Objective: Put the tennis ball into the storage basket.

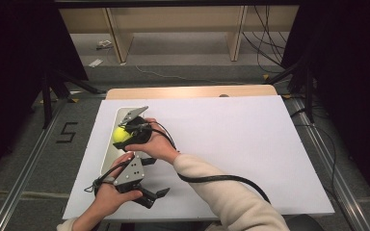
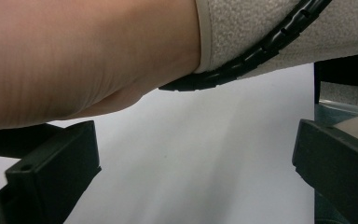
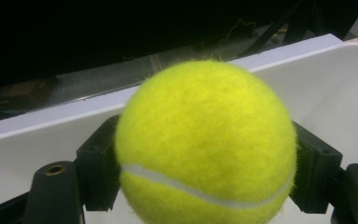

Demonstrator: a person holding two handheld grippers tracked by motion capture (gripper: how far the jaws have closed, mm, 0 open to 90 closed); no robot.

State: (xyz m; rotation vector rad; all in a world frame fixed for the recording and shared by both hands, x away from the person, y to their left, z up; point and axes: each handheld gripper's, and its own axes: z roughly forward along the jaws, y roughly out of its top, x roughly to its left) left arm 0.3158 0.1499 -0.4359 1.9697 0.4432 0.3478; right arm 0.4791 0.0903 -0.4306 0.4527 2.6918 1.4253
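The right gripper (image 1: 125, 137) clamps a tennis ball (image 1: 121, 134) above the white tray (image 1: 107, 156). The left gripper (image 1: 151, 195) gapes wide, holding nothing. Its own view shows the right forearm (image 2: 74, 56) crossing close ahead, perhaps touching.

Tennis ball (image 3: 205, 144) between the right hand-held gripper (image 3: 205, 186) jaws: fuzzy yellow felt, smooth white seam. Jaws: matt black plastic. Tray (image 3: 37, 140) behind the ball: smooth white plastic. Surface (image 1: 231, 139) beneath the left hand-held gripper (image 1: 156, 195): matt white sheet. Sleeve (image 1: 231, 197) beside it: nubbly cream fleece.
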